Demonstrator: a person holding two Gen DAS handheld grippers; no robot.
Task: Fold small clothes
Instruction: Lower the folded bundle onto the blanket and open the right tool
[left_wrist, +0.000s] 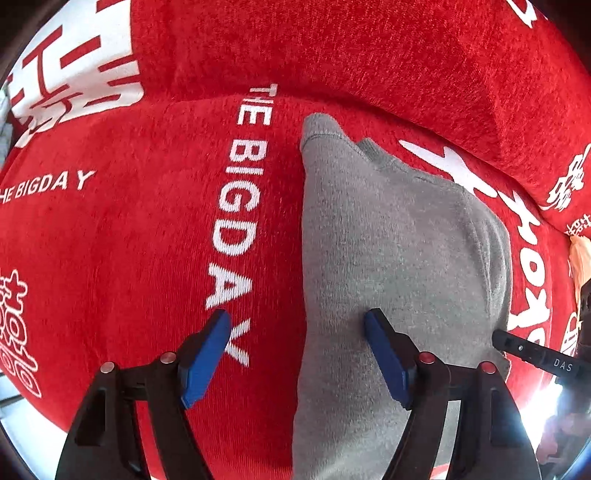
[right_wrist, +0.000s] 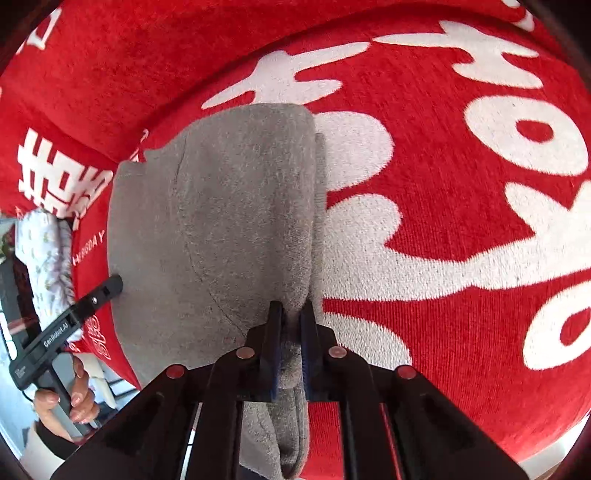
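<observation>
A red plush fabric cover with white printed lettering (left_wrist: 110, 229) fills both views, its words "THE BIGDAY" running down the middle of the left wrist view and large white characters spreading over the right half of the right wrist view. On it lies the grey knitted garment (left_wrist: 388, 240), folded lengthwise into a long strip that takes the centre-right of the left wrist view and the centre-left of the right wrist view (right_wrist: 221, 206), its ribbed neckline toward the top of the frame. At the far left edge of the right wrist view sits a white cloth with small pale print (right_wrist: 42, 254), partly cut off. The left gripper (left_wrist: 297, 325), at the bottom of its own view, stands spread wide, one blue pad over the red cover and the other over the grey knit. The right gripper (right_wrist: 291, 314), bottom centre of its view, is pinched narrow on the garment's right-hand folded edge, grey fabric bunched between the pads.
</observation>
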